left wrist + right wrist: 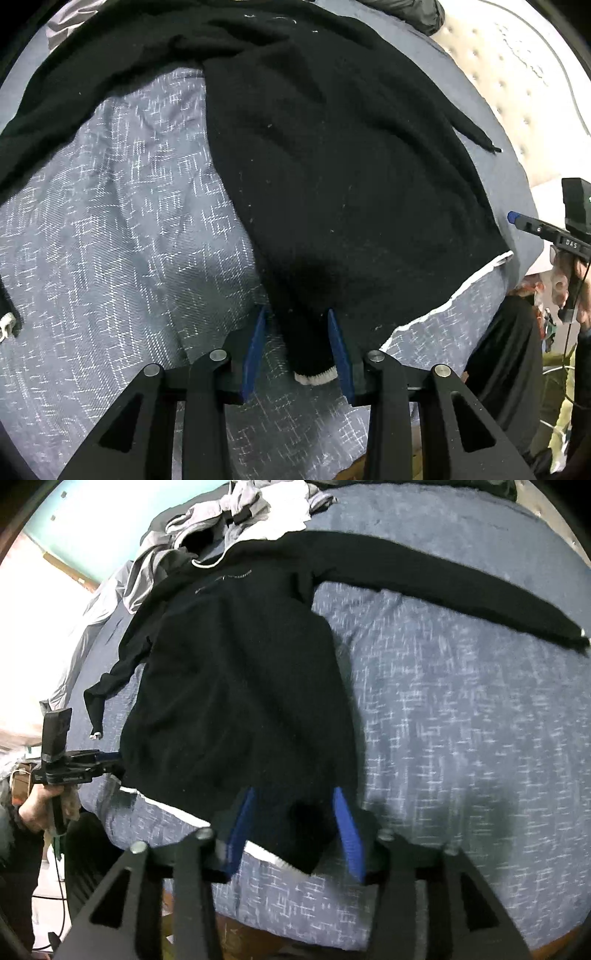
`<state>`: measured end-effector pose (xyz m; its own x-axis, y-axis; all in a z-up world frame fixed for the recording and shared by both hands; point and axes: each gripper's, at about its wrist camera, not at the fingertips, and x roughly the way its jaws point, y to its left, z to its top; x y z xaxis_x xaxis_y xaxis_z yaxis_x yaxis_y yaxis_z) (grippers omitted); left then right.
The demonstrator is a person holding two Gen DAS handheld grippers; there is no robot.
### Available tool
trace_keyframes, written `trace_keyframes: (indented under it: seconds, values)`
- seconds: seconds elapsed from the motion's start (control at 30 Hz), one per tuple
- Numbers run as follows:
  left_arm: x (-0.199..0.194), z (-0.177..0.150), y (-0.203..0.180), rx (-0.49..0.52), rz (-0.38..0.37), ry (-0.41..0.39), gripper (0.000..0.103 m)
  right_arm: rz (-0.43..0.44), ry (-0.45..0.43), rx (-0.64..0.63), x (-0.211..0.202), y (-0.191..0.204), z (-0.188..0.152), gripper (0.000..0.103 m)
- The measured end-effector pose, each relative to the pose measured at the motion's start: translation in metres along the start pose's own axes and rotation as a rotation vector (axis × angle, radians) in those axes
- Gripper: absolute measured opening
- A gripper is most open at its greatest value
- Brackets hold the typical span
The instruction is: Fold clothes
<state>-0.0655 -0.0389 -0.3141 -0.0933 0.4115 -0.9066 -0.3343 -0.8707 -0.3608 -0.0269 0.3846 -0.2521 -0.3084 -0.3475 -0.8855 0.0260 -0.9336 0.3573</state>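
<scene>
Black long-sleeved top [236,686] with white hem trim lies flat on blue-grey patterned bed [461,738], sleeves spread. Left tool [297,347] and right tool [291,830] both part-open, hem corners between fingers, not pinched.

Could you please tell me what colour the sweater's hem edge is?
White trim on a black sweater, clearest in the left wrist view.

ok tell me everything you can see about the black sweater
The black sweater looks like soft, fuzzy knit with a white-trimmed hem and a little lint. It lies spread flat on the blue-grey patterned bedspread, one sleeve stretched out sideways, the other bent beside the body, its collar end by a heap of grey clothes. A bottom corner sits between each gripper's open blue jaws.
</scene>
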Motion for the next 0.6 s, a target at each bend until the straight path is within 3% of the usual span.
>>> trace_keyframes:
  seconds: [0.07, 0.1, 0.13, 0.27, 0.33, 0.4, 0.6]
  values:
    - [-0.001, -0.001, -0.003, 0.021, 0.001, 0.000, 0.029, -0.027, 0.023, 0.006, 0.010, -0.002, 0.000, 0.047]
    - [-0.001, -0.002, -0.004, 0.032, 0.002, 0.000, 0.018, -0.036, 0.032, 0.014, 0.014, -0.004, 0.000, 0.047]
    - [-0.003, -0.002, -0.006, 0.041, 0.006, -0.005, 0.013, -0.043, 0.038, 0.024, 0.017, -0.005, 0.000, 0.047]
    - [-0.018, -0.007, -0.013, 0.073, 0.018, -0.037, 0.010, -0.054, 0.033, 0.055, 0.022, -0.011, -0.001, 0.045]
    - [-0.029, -0.010, -0.015, 0.086, 0.023, -0.054, 0.009, -0.048, 0.020, 0.052, 0.019, -0.012, -0.001, 0.017]
    - [-0.042, -0.013, -0.017, 0.097, 0.023, -0.076, 0.008, -0.059, 0.006, 0.028, 0.013, -0.008, -0.003, 0.006]
    - [-0.098, -0.034, -0.010, 0.099, 0.037, -0.140, 0.007, -0.070, -0.062, -0.035, -0.023, 0.010, -0.004, 0.001]
